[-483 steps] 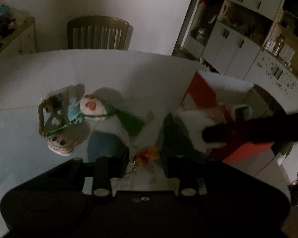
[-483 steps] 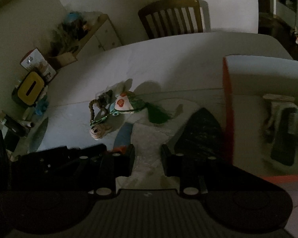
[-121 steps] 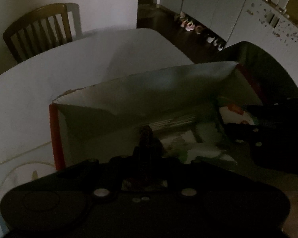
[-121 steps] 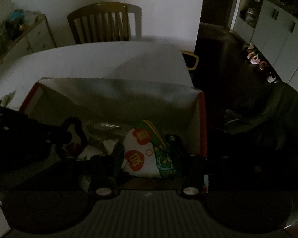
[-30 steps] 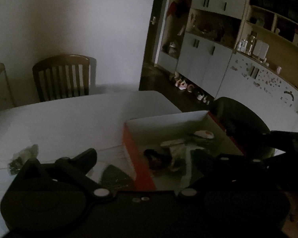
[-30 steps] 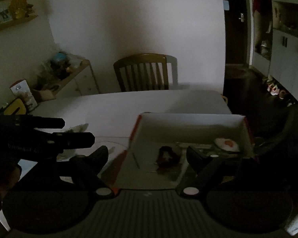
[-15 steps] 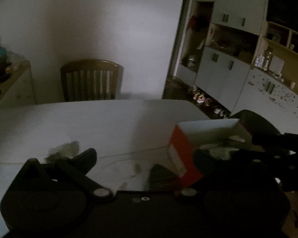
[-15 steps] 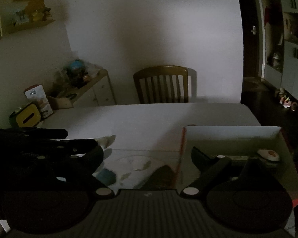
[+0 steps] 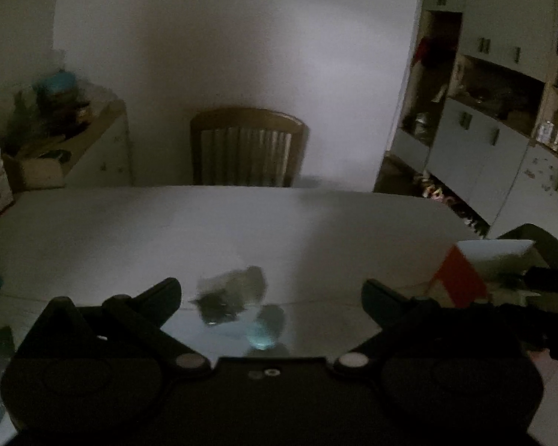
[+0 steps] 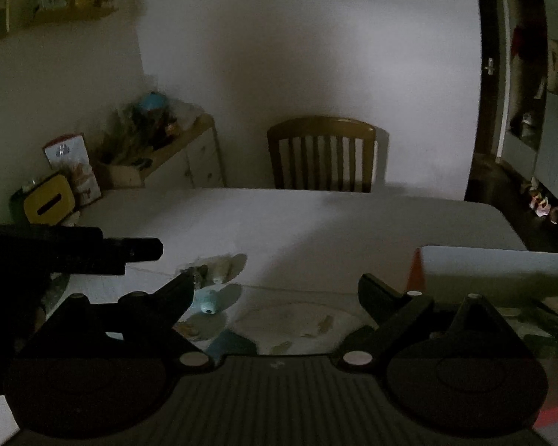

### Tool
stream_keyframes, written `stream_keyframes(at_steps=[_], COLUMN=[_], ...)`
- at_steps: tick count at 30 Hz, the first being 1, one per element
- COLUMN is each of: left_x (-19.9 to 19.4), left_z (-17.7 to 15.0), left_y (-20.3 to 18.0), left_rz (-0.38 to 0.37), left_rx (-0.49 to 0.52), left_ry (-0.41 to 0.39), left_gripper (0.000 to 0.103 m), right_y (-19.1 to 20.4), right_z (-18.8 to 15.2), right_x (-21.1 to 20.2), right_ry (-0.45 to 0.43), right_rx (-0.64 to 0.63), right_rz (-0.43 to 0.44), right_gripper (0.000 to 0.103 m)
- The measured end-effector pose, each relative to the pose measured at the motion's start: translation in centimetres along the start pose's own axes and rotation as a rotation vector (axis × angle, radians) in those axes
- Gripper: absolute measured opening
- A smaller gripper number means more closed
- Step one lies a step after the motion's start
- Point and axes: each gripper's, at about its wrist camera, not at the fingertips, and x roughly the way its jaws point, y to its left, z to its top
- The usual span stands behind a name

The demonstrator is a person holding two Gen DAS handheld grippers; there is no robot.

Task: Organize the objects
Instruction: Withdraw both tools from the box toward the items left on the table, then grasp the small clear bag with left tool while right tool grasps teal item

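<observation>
- Dim light falls on a white table that fills the near and middle ground of both wrist views, with a glossy patterned mat at its near edge
- Nearest the cameras, the left gripper has its jaws spread wide and nothing between them; the right gripper is likewise spread and empty
- Just past the left gripper's fingers lie the leftover items: a small dark clump that looks like crumpled wrap or cord, and a small pale blue piece touching its near side; blur hides what they are
- The clump's long axis seems to run left to right across the table; which way it points I cannot tell
- At the near right sits the red-sided box, open on top, well apart from the clump, with a few things inside that are barely visible
- My reading is that both grippers are between trips and these last pieces are not yet boxed; the next move calls for lowering one gripper over the clump, closing across its short side, then carrying it right to the box
- Farther off, a wooden chair stands at the table's far edge, and a cluttered low cabinet sits at the far left by the wall
</observation>
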Motion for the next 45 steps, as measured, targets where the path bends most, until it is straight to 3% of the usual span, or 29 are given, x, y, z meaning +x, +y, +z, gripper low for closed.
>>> stream_keyframes(at_steps=[4, 10, 16, 23, 32, 45], left_x=[2.3, 5.6, 9.1, 12.3, 15.6, 16.6], left_z=[0.5, 0.9, 0.3, -0.4, -1.0, -1.4], left_y=[2.9, 5.4, 7.4, 7.8, 8.3, 8.2], left_rz=[0.011, 0.058, 0.057, 0.108, 0.084, 0.046], left_rx=[-0.09, -0.095, -0.19, -0.176, -0.2, -0.162], left_ry=[0.052, 0.094, 0.196, 0.235, 0.319, 0.355], left_gripper=[0.103, 0.103, 0.103, 0.102, 0.098, 0.078], right_y=[1.5, 3.2, 3.8, 4.9, 6.0, 6.8], right_z=[-0.1, -0.3, -0.8, -1.6, -1.6, -1.9], right_x=[3.0, 8.2, 12.5, 16.4, 20.0, 22.0], right_ry=[0.041, 0.124, 0.203, 0.278, 0.347, 0.38], right_rx=[-0.002, -0.03, -0.035, -0.053, -0.084, -0.111], right_rz=[0.027, 0.02, 0.027, 0.034, 0.055, 0.069], right_gripper=[0.096, 0.096, 0.096, 0.096, 0.095, 0.066])
